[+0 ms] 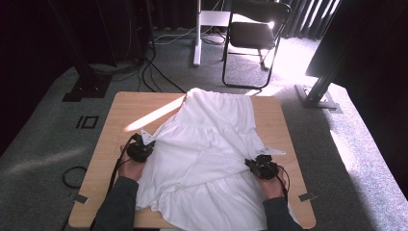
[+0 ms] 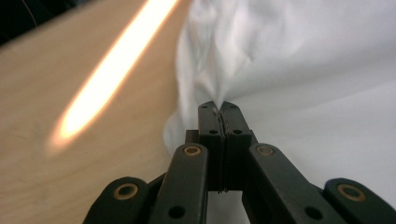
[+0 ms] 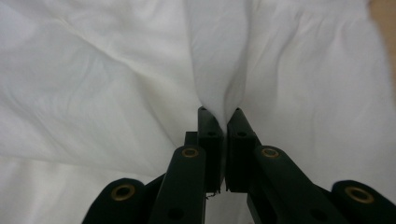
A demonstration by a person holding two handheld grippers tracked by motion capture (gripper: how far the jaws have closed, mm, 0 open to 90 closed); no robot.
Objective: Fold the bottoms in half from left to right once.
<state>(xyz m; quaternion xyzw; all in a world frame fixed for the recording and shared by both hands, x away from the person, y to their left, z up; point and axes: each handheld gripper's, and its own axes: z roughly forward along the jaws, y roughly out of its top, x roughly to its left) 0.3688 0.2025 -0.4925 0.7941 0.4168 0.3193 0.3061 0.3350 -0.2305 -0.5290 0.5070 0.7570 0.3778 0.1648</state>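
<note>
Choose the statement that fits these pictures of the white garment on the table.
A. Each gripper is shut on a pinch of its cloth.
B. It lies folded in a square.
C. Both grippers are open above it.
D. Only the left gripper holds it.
A: in the left gripper view the left gripper has its jaws closed on a fold of the white garment, and in the right gripper view the right gripper pinches cloth likewise.

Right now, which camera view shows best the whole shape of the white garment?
The high view: the white garment lies spread across the table, outline visible. The left gripper view shows a pinched fold at its edge; the right gripper view, a pinched fold amid cloth.
</note>
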